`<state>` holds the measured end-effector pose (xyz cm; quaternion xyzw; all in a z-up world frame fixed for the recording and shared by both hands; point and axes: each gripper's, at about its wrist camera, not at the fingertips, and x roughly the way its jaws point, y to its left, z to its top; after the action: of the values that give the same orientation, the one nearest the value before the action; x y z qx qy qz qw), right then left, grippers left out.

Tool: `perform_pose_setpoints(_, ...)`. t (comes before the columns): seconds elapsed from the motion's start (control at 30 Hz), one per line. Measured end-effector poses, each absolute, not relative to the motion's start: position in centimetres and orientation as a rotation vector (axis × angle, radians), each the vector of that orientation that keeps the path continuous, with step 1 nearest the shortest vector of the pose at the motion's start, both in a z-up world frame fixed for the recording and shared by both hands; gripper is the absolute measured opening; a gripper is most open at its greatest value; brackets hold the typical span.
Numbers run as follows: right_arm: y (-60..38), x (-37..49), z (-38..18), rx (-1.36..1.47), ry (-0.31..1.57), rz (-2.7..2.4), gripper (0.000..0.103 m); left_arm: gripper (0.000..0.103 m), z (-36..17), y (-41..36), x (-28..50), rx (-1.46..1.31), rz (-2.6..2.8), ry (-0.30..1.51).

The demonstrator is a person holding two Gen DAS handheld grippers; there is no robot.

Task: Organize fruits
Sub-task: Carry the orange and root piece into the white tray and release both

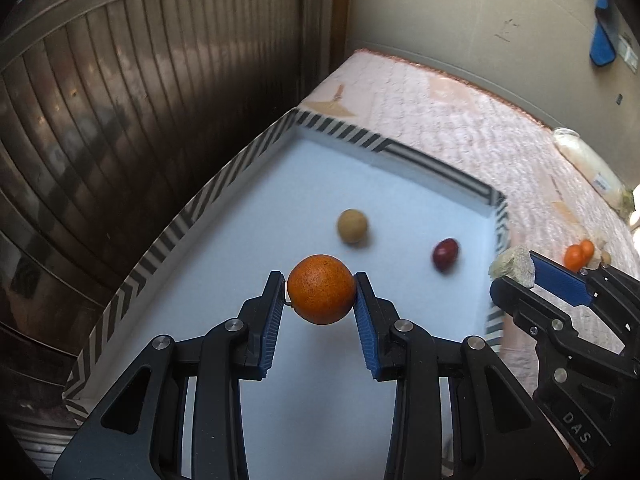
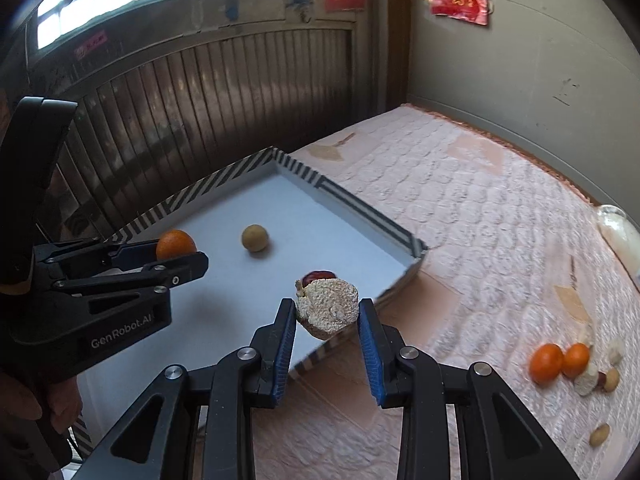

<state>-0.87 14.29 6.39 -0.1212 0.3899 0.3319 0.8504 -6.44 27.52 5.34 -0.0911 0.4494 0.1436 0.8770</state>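
My left gripper [image 1: 321, 294] is shut on an orange [image 1: 321, 289] and holds it above the white tray [image 1: 224, 184] with the striped rim. It also shows in the right wrist view [image 2: 176, 245]. In the tray lie a tan round fruit [image 1: 352, 226] and a dark red fruit [image 1: 445, 254]. My right gripper [image 2: 327, 314] is shut on a rough whitish lump [image 2: 328, 310] above the tray's right rim [image 2: 416, 258]. It also shows in the left wrist view [image 1: 514, 270]. Two oranges [image 2: 558, 361] and several small pale pieces [image 2: 600, 374] lie on the pink quilted cloth to the right.
The tray sits on a pink quilted surface [image 2: 460, 200] against a grey wall [image 2: 500, 64]. A brown slatted door [image 1: 120, 120] stands left of the tray. A glass jar [image 1: 580, 152] lies at the far right edge. A small tan nut [image 2: 599, 435] lies near the front right.
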Motion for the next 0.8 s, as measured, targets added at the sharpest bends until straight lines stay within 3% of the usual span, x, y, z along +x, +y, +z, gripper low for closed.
perform_pose_setpoints(0.47,18.8,-1.1,3.8,-0.33,0.874,0.803,0.031,0.035,3.5,29.2,-6.2,-0.231,0.352,0.998)
perform_pose_setpoints(0.67,20.0,-1.0,2.7,-0.353,0.901,0.823,0.031,0.039,3.3,29.4,-6.3,-0.235,0.377,1.006)
perform_pose_setpoints(0.8,20.4,-1.0,2.3,-0.358,0.91,0.83,0.031,0.057,3.5,29.3,-6.4,-0.226,0.388,0.991)
